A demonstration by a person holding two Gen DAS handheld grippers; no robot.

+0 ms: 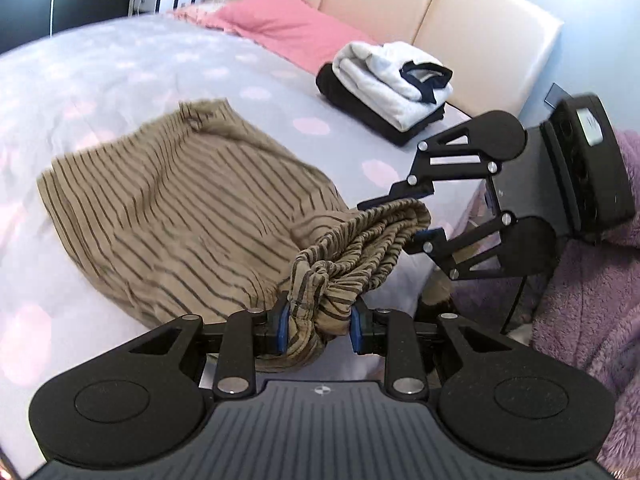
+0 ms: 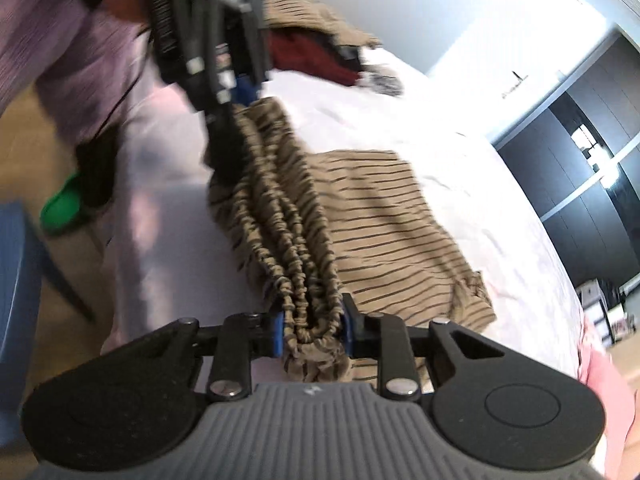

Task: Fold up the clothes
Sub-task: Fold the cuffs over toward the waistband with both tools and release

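Waistband (image 1: 352, 240) between both hand-held grippers

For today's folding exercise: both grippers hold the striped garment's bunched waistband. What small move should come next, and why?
Probably carry the waistband forward over the garment to fold it. The left gripper and right gripper each pinch an end, lifted, while the rest lies flat on the bed.

The bed (image 1: 120, 80) carries a striped garment (image 1: 168, 208), folded clothes (image 1: 392, 84), and a pink pillow (image 1: 288, 28).
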